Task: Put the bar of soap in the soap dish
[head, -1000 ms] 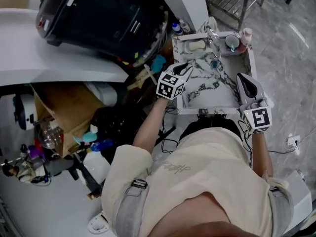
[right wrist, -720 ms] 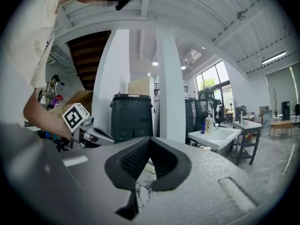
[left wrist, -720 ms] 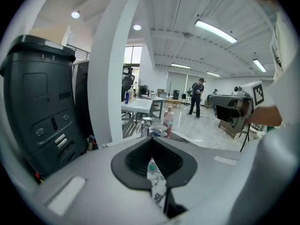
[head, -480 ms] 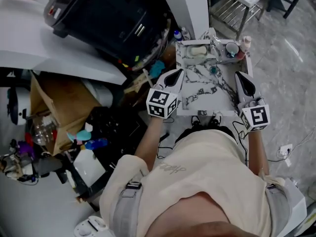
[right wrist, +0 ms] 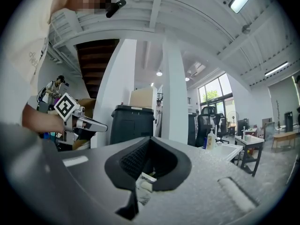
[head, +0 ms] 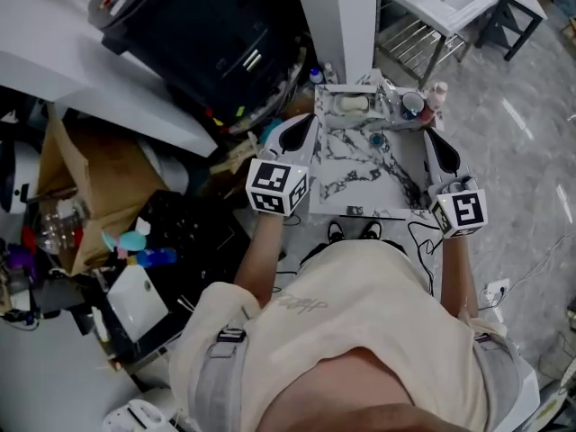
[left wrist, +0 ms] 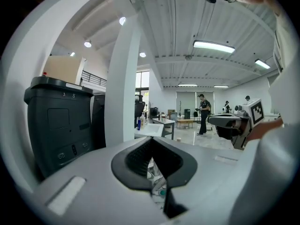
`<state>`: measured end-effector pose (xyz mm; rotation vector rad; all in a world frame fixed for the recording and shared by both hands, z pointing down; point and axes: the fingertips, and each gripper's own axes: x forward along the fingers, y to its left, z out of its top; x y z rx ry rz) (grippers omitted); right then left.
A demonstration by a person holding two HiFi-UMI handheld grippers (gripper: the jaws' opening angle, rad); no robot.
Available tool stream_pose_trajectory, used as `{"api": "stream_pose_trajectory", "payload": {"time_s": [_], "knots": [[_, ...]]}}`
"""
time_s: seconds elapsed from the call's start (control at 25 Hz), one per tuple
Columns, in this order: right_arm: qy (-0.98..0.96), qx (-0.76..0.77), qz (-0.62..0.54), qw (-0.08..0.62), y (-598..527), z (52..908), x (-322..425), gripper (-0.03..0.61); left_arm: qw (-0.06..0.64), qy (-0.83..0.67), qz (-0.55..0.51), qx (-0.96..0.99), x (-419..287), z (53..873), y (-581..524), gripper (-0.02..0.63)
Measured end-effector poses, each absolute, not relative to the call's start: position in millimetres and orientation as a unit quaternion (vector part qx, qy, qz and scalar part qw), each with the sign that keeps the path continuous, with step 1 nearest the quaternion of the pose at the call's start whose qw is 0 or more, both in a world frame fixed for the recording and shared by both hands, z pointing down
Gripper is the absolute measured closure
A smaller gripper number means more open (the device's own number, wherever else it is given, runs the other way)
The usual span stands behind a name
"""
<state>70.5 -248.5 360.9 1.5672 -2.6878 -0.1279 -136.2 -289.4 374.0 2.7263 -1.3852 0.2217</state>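
1. Head view shows the pale rectangular bar of soap (head: 353, 103) lying inside the white rectangular soap dish (head: 332, 107), which sits at the far left corner of the white, dark-veined marble desk (head: 360, 176).
2. The left tongs (head: 299, 125) hang at the desk's left edge. Their jaws are pressed together on nothing, and the left gripper view shows only a small gap between the dark pads.
3. The right tongs (head: 434, 139) hang at the desk's right edge, with jaws likewise closed and empty.
4. Both tongs are well apart from the dish, so the placing looks complete. Nothing seems left to do beyond setting the tongs aside.
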Motion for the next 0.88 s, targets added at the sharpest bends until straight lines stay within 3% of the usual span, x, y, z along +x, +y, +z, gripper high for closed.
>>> {"api": "stream_pose_trajectory", "payload": {"time_s": [0.4, 0.88], "knots": [[-0.867, 0.488, -0.097, 0.018, -247.8, 326.1, 54.9, 0.58, 0.016, -0.481, 0.013, 0.876, -158.3, 344.4, -286.4, 0.598], [-0.87, 0.485, -0.082, 0.032, -245.3, 334.3, 50.4, 0.58, 0.023, -0.484, 0.015, 0.874, -165.6, 354.6, -283.7, 0.598]]}}
